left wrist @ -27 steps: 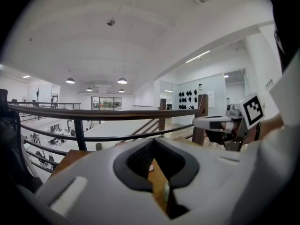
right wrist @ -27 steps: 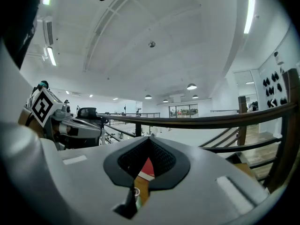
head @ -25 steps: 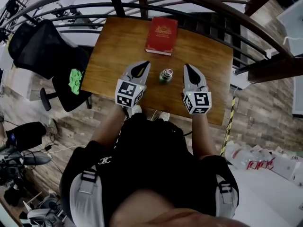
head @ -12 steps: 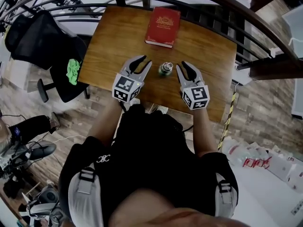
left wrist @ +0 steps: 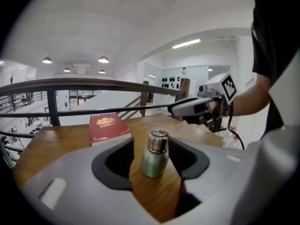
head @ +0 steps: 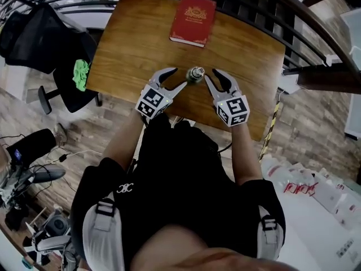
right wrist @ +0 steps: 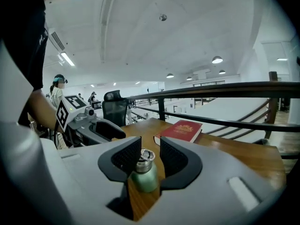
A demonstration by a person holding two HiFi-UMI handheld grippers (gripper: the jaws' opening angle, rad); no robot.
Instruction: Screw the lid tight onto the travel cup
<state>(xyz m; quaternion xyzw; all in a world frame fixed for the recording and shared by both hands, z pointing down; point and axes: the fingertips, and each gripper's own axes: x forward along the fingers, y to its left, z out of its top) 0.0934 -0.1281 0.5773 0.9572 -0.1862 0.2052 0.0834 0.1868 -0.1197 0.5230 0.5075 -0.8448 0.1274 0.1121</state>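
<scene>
Over the table (head: pixel 130 44), left tool (head: pixel 177 78) and right tool (head: pixel 211 75) have neared the travel cup (head: pixel 196 74), jaws opening, gripping nothing.

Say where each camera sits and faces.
Head view: on the person's head, steeply down at table, travel cup, book; torso, arms show.
Left gripper view: on the left gripper, facing right; opening jaws frame the ungripped cup; right forearm shows.
Right gripper view: on the right gripper, facing left; opening jaws frame it too; left forearm shows.
Shared: cup, book, the opposite gripper.
</scene>
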